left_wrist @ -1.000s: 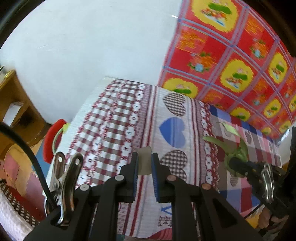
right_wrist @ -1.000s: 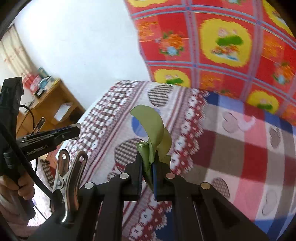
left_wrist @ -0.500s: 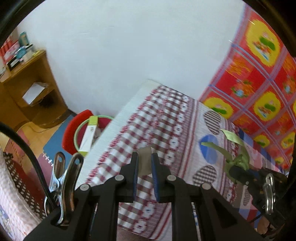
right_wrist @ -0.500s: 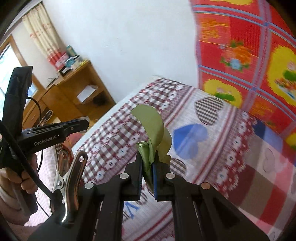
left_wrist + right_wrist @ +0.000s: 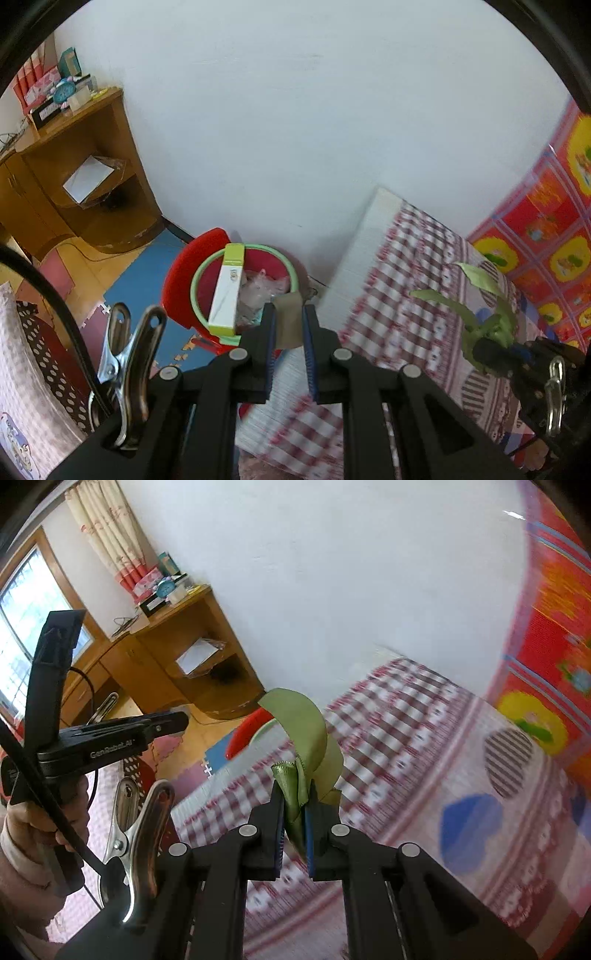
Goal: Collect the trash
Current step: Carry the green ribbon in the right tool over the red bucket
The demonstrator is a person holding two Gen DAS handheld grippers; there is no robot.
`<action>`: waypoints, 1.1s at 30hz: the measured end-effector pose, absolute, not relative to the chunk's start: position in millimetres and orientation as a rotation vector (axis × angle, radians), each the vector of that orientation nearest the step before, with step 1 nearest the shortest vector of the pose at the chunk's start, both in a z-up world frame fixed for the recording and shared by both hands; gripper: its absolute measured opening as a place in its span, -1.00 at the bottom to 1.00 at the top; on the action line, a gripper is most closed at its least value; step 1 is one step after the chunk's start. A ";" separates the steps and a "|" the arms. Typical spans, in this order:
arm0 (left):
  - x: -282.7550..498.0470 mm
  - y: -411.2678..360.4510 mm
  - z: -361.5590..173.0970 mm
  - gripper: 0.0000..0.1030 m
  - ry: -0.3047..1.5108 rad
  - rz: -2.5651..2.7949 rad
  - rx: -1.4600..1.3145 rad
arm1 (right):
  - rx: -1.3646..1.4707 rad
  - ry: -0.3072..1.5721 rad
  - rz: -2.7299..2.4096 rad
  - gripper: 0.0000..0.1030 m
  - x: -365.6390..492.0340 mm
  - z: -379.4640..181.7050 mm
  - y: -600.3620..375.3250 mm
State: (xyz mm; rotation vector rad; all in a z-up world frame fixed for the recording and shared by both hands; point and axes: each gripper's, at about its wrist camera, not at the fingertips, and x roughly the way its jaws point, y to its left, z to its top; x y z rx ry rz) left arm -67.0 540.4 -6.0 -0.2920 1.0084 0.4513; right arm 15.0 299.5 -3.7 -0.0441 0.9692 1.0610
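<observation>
Now my left gripper point(image 5: 289, 325) pinches a brownish paper scrap point(image 5: 290, 319) over the red trash bin point(image 5: 177, 280). My right gripper point(image 5: 294, 812) clamps a green ribbon point(image 5: 303, 734) above the checkered bedsheet point(image 5: 406, 746).

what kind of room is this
Most likely a bedroom at home: a bed with a checked heart-print cover against the wall, a wooden desk by a curtained window, a red trash bin on the floor.
</observation>
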 end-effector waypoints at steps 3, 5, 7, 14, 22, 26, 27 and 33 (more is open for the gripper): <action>-62.5 568.8 -11.4 -0.73 1.019 0.444 -0.306 | -0.053 0.970 1.069 -0.81 15.6 1.0 328.4; -58.6 587.4 -16.8 -0.73 1.027 0.434 -0.312 | -0.058 0.974 1.072 -0.81 17.0 2.7 347.8; -54.9 602.3 -22.1 -0.73 1.033 0.423 -0.318 | -0.069 0.983 1.070 -0.81 20.8 2.8 368.7; -38.0 658.3 -56.0 -0.72 1.067 0.385 -0.335 | -0.114 1.023 1.069 -0.81 38.8 -5.2 441.5; -17.8 700.3 -98.3 -0.71 1.112 0.335 -0.362 | -0.141 1.105 1.060 -0.81 66.4 -32.4 512.1; -9.1 714.3 -123.7 -0.71 1.146 0.325 -0.378 | -0.168 1.162 1.051 -0.81 80.5 -51.5 537.6; -6.8 718.1 -131.3 -0.71 1.157 0.326 -0.381 | -0.183 1.178 1.048 -0.81 85.3 -58.0 546.7; 3.9 733.5 -166.1 -0.70 1.202 0.303 -0.398 | -0.197 1.242 1.022 -0.81 102.5 -82.8 576.7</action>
